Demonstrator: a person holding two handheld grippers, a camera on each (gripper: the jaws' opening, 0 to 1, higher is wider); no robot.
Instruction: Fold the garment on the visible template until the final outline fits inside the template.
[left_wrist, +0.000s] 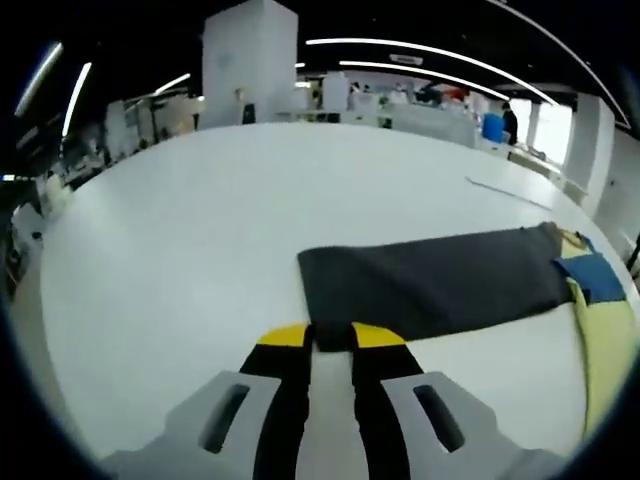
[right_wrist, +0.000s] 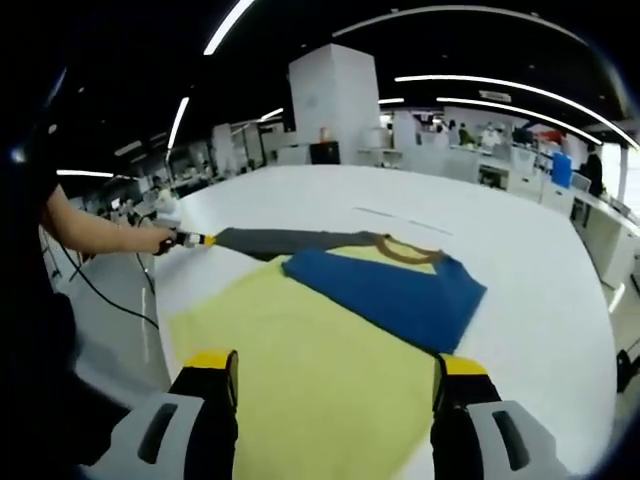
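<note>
Currently the left gripper (left_wrist: 331, 338) is pinched on the cuff of the grey sleeve (left_wrist: 430, 280), stretched out across the white table (left_wrist: 180, 250). The right gripper (right_wrist: 335, 375) hovers wide, holding nothing, over the yellow body (right_wrist: 300, 370). Carry the cuff inward over the blue sleeve (right_wrist: 390, 290) (already folded), keeping it taut and low.
</note>
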